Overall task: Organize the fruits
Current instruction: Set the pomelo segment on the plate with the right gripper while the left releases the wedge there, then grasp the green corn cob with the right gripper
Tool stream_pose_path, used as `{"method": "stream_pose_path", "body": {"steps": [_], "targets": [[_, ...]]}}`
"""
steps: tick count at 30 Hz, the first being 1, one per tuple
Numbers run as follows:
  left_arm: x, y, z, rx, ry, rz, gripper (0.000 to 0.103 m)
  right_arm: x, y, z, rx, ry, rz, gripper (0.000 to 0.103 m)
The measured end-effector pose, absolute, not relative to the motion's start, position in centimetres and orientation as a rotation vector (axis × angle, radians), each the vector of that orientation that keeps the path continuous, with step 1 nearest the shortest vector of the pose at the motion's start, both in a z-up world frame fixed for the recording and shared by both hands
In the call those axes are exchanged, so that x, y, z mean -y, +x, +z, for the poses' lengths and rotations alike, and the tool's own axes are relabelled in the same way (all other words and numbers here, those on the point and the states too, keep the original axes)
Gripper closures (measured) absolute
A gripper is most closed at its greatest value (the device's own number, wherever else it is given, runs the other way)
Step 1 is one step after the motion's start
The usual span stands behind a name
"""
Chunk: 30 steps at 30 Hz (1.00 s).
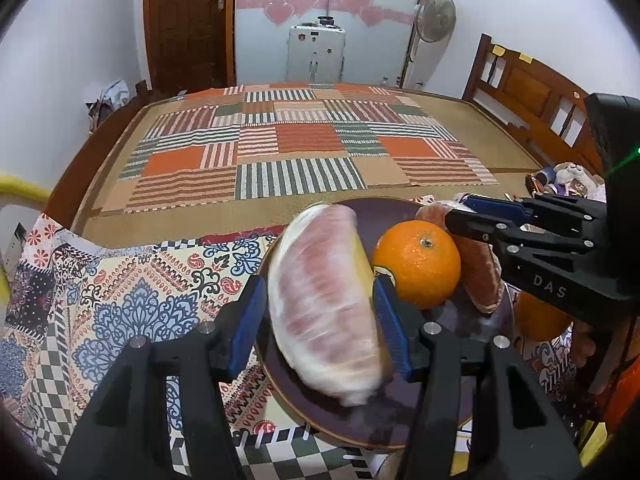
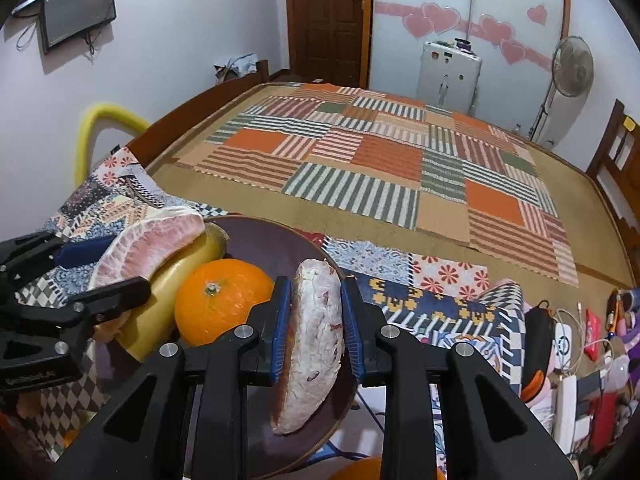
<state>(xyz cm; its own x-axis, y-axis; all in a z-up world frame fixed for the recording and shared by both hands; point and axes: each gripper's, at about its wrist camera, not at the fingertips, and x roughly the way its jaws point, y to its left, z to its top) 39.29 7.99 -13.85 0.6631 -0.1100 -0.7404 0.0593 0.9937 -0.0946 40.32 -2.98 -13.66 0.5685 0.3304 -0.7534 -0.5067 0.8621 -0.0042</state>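
Observation:
A dark purple plate (image 1: 320, 412) (image 2: 272, 240) lies on the patterned cloth. An orange (image 1: 418, 262) (image 2: 222, 304) rests on it. My left gripper (image 1: 320, 316) (image 2: 100, 264) is shut on a large pomelo wedge (image 1: 324, 304) (image 2: 148, 246) with yellow rind, held over the plate's left part. My right gripper (image 2: 314, 312) (image 1: 460, 216) is shut on a smaller pomelo segment (image 2: 312, 344) (image 1: 478, 264), held upright over the plate's right side beside the orange.
A second orange (image 1: 540, 320) (image 2: 360, 470) lies off the plate at the right. A patchwork mat (image 1: 296, 144) covers the bed beyond. Clutter of cables and small items (image 2: 580, 360) sits at the right. A wooden headboard (image 1: 532, 96) stands at the far right.

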Motion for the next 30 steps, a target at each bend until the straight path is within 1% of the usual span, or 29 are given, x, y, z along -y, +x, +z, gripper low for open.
{"method": "stream_pose_path", "body": {"steps": [1, 3, 5, 15, 25, 26, 28, 29, 30], "targets": [[-7.9, 39.1, -13.7, -0.837, -0.062, -0.097, 0.045, 3.2, 40.2, -13.5, -0.831, -0.224, 0.497, 0.078], [-7.7, 38.8, -13.3, -0.825, -0.052, -0.093, 0.045, 3.5, 40.1, -13.1, -0.828, -0.211, 0.504, 0.073], [-7.5, 38.3, -12.8, -0.812, -0.040, -0.093, 0.045, 3.9, 39.5, -12.4, -0.810, -0.208, 0.501, 0.071], [-7.2, 34.0, -9.5, -0.745, -0.038, -0.076, 0.045, 5.8, 35.6, -8.9, -0.725, -0.186, 0.496, 0.070], [-7.1, 27.1, -6.8, -0.680, -0.024, -0.049, 0.043, 6.4, 29.1, -7.0, -0.661, -0.173, 0.537, 0.070], [-7.0, 26.3, -6.8, -0.676, -0.022, -0.047, 0.041, 6.5, 28.7, -7.0, -0.656, -0.177, 0.539, 0.069], [-7.0, 24.9, -6.9, -0.674, -0.027, -0.053, 0.040, 6.2, 27.4, -7.3, -0.643, -0.190, 0.547, 0.062], [-7.0, 24.4, -7.0, -0.677, -0.031, -0.057, 0.040, 6.2, 26.9, -7.4, -0.640, -0.193, 0.550, 0.057], [-7.0, 23.9, -7.1, -0.679, -0.033, -0.058, 0.040, 6.0, 26.4, -7.6, -0.636, -0.198, 0.556, 0.056]]}}
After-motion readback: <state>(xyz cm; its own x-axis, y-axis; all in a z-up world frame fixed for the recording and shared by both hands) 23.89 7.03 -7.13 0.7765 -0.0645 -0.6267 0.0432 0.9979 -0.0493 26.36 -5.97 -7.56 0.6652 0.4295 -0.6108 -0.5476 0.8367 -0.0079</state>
